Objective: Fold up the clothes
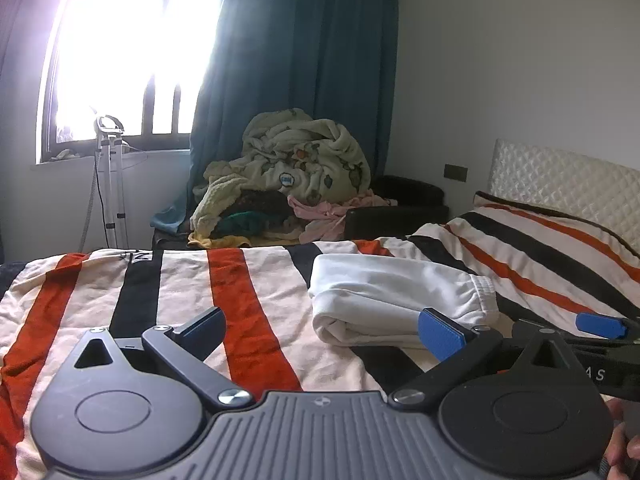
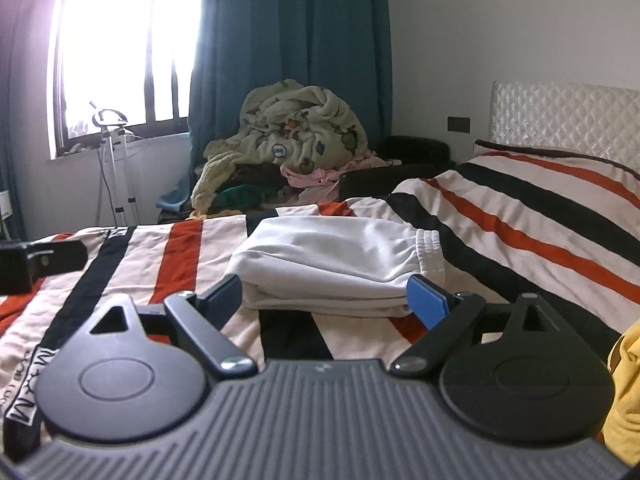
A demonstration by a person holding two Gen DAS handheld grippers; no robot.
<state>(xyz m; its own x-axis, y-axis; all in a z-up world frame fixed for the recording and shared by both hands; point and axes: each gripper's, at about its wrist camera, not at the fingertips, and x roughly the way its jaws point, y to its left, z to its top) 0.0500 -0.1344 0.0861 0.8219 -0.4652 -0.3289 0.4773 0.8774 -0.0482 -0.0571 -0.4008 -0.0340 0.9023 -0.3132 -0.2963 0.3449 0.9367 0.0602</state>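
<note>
A folded white garment (image 1: 400,300) with an elastic cuff lies on the striped bed cover (image 1: 248,300). My left gripper (image 1: 322,334) hangs low over the cover, open and empty, with the garment just ahead of its right finger (image 1: 440,336). One blue pad (image 1: 600,326) of the right gripper shows at the right edge. In the right wrist view the garment (image 2: 340,264) sits right in front of my right gripper (image 2: 325,298), which is open wide, its fingertips flanking the garment's near edge without pressing on it.
A heap of blankets and clothes (image 1: 288,168) fills a dark chair beyond the bed. A white steamer stand (image 1: 108,160) is by the window. The quilted headboard (image 2: 560,116) is at the right. Yellow cloth (image 2: 624,380) lies at the near right.
</note>
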